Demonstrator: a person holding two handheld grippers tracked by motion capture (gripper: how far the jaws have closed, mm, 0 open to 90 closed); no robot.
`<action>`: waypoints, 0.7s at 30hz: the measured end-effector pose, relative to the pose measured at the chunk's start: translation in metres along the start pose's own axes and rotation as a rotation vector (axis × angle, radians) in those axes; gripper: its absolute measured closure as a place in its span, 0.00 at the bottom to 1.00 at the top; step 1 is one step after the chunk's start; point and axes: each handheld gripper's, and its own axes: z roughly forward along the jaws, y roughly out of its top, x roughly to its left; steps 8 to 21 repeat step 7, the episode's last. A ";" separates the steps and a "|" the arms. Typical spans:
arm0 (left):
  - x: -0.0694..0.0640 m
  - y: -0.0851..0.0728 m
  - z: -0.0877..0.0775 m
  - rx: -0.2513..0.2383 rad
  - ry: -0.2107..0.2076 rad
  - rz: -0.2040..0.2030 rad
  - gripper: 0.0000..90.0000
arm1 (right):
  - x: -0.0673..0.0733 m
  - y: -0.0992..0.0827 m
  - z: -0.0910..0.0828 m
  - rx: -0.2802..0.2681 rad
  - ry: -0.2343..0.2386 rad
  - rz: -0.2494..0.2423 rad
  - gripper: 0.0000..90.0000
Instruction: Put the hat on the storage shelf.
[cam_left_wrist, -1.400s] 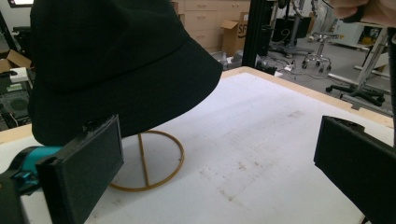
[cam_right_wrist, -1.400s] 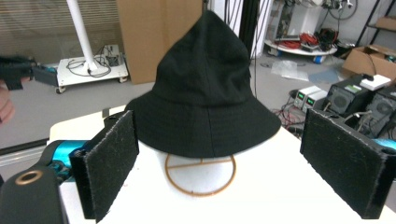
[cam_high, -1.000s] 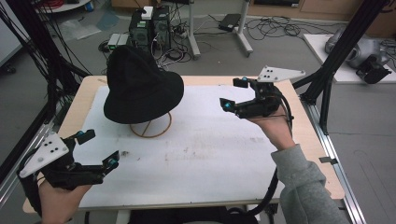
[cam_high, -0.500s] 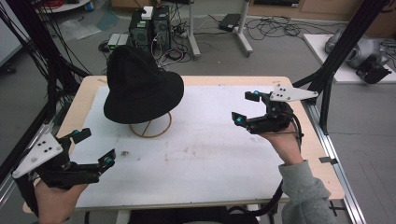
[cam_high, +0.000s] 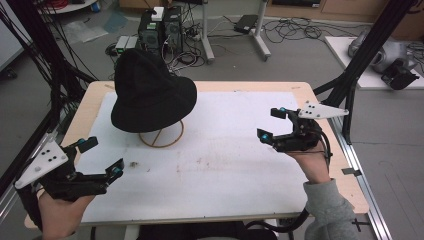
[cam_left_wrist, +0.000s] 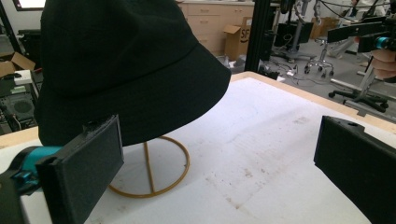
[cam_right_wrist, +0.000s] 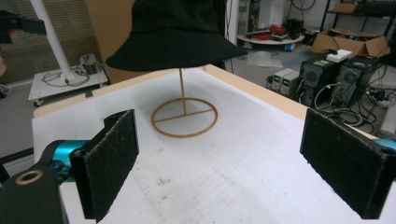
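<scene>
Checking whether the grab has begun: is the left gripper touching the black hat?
Apart. The high view shows bare table between the left gripper and the black hat.

Black hat on a seemingly golden stand; white mat.

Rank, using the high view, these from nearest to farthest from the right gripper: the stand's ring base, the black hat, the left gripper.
1. ring base, to the right gripper's left, mid-table.
2. black hat, above it, farther back-left.
3. left gripper, near-left corner.
</scene>
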 end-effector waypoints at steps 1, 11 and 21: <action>0.000 0.001 0.000 0.001 -0.001 0.004 0.02 | 0.000 -0.001 0.000 0.000 -0.004 0.003 0.12; -0.001 0.002 0.003 0.007 0.003 0.009 0.02 | 0.001 -0.005 0.001 0.024 -0.002 -0.010 0.12; -0.001 0.002 0.003 0.007 0.003 0.009 0.02 | 0.001 -0.005 0.001 0.024 -0.002 -0.010 0.12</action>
